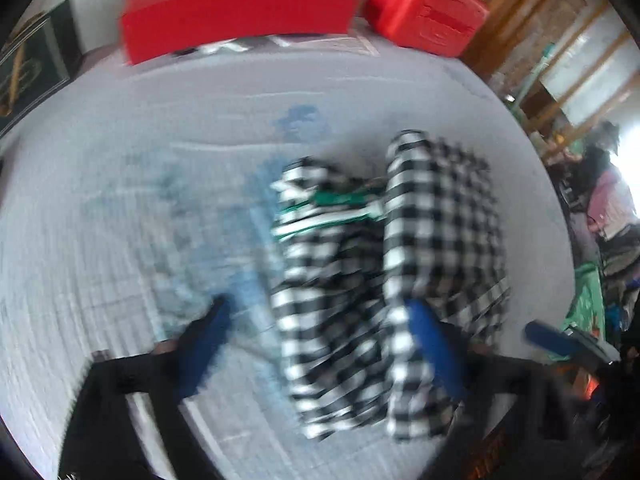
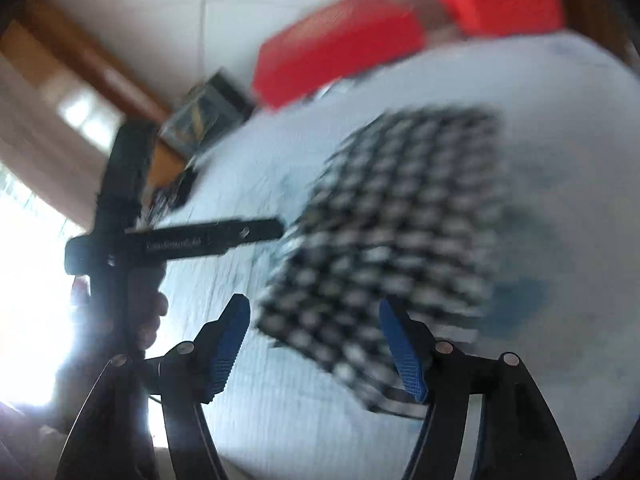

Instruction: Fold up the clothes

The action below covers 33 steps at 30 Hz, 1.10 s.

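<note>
A black-and-white checked garment (image 1: 432,216) with green-and-white trim lies bunched and partly folded on a pale quilted bed cover (image 1: 140,168). My left gripper (image 1: 320,324) hovers over its near end, blue pads spread wide; the right pad overlaps the cloth in the picture, and nothing is pinched. In the right wrist view, the garment (image 2: 392,232) shows as a blurred flat block. My right gripper (image 2: 318,344) is open above its near corner, pads clear of the cloth. The left gripper's black body (image 2: 120,240) and the hand holding it are at left.
A flat red box (image 1: 236,12) and a red carry case (image 1: 428,12) sit at the bed's far edge. A dark framed item (image 1: 32,68) leans at far left. Cluttered belongings and wooden furniture (image 1: 600,208) crowd the right side. A blue stain (image 1: 300,120) marks the cover.
</note>
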Available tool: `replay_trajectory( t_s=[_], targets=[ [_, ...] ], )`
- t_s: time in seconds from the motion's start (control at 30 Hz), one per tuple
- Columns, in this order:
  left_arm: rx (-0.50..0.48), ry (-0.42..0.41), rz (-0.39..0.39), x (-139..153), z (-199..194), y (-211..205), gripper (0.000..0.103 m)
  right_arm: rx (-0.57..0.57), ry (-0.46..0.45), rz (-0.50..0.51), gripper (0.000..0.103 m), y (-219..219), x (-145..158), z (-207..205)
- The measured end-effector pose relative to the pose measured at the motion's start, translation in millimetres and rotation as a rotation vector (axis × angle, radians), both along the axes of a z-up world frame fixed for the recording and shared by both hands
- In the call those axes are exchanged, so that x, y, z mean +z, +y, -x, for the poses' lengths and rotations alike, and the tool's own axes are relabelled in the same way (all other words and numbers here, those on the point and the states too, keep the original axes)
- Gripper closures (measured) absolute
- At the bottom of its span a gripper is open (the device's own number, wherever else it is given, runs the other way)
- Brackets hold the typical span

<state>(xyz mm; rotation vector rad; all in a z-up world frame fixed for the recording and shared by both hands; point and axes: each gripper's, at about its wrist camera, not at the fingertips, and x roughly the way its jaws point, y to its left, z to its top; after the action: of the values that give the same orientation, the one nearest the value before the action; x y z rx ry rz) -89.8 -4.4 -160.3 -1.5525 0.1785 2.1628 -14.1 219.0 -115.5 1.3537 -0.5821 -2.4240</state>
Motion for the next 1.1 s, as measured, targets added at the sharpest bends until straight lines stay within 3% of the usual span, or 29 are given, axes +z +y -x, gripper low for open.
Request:
replay_trajectory(
  t_s=[0.1,0.2,0.23,0.27,0.33,0.37,0.57,0.73,0.77,0.8,0.83,0.87,0.9,1.07,1.1],
  targets=[
    [-0.021,-0.019,0.009,-7,6,24,0.0,-0.112,-0.076,-0.041,0.036,30,-15,4],
    [-0.042,-0.052,0.008,-22,8,45,0.0,-0.146,-0.155,-0.031,0.043,27,-43,10],
    [-0.052,-0.06,0.018,-29,8,52,0.004,-0.151,-0.174,-0.024,0.044,30,-50,4],
    [-0.061,-0.076,0.023,-35,8,59,0.016,-0.156,-0.19,-0.016,0.045,30,-56,2],
    [-0.093,-0.12,0.016,-42,7,69,0.086,-0.162,-0.205,0.007,0.052,39,-71,-20],
    [-0.096,-0.13,0.015,-41,5,71,0.093,-0.165,-0.208,0.017,0.054,45,-77,-34],
    [-0.054,0.001,-0.026,21,-4,33,0.096,-0.166,-0.147,0.019,0.054,65,-43,-45],
    [-0.024,-0.095,-0.113,10,4,16,0.093,-0.173,-0.133,0.007,0.054,65,-34,-29],
    [-0.031,-0.102,-0.108,5,4,19,0.087,-0.174,-0.144,0.002,0.054,64,-35,-25],
    [-0.035,-0.101,-0.1,1,2,26,0.062,-0.173,-0.156,-0.003,0.054,62,-39,-23],
    [-0.04,-0.099,-0.092,-3,1,32,0.028,-0.171,-0.169,-0.007,0.054,60,-43,-23],
    [-0.044,-0.097,-0.084,-7,0,38,0.014,-0.17,-0.182,-0.012,0.054,60,-47,-23],
    [-0.05,-0.095,-0.078,-11,-2,45,0.007,-0.17,-0.195,-0.015,0.053,59,-50,-23],
    [-0.096,-0.115,-0.073,-32,-8,73,0.01,-0.187,-0.222,0.008,0.052,67,-63,-42],
    [-0.114,-0.136,-0.066,-40,-9,82,0.034,-0.193,-0.225,0.011,0.052,70,-64,-47]
  ],
)
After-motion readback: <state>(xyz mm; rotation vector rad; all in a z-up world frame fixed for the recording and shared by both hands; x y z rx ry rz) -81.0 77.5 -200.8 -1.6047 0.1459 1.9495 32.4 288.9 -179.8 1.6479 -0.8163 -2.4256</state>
